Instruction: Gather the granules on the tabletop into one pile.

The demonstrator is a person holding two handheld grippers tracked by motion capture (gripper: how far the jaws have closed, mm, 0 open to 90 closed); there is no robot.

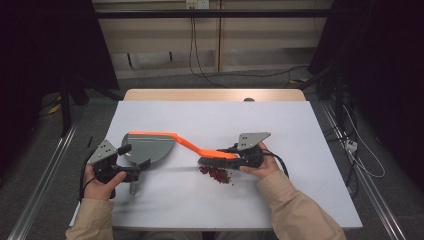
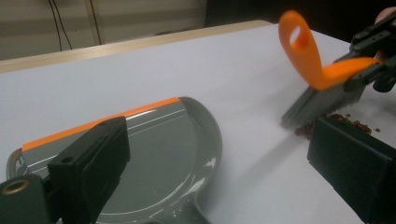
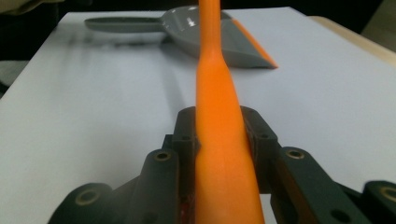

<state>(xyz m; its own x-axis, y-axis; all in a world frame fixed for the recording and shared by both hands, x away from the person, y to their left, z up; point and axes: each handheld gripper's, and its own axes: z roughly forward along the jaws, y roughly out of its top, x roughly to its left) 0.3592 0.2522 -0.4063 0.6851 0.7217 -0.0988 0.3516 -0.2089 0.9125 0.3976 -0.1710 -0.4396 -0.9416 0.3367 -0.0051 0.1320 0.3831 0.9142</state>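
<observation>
Looking down from the high view, the right hand-held gripper [image 1: 239, 154] is clamped on the orange plastic hand brush with dark bristles [image 1: 200, 148], whose bristle head rests on the white desk [image 1: 280, 125] just at the far edge of a small heap of dark red beans [image 1: 216, 174]. The brush's long axis runs from the right gripper up and leftward, its handle end reaching over the grey plastic dustpan with an orange lip [image 1: 147, 147]. The left hand-held gripper [image 1: 134, 162] sits at the pan's near-left side, jaws apart, with the pan's handle running down beside it; whether it touches the pan cannot be told here. The beans lie well to the right of the pan, nearer the right hand.

From the left gripper view, the two black jaws stand wide apart with the dustpan [image 2: 154, 154] lying between and beyond them, ungripped. The brush [image 2: 322, 79] and beans [image 2: 327, 123] lie toward the right.

From the right gripper view, both jaws press the orange handle [image 3: 219, 140], and the dustpan [image 3: 210, 32] lies straight ahead, so a sweep would likely travel along that line.
</observation>
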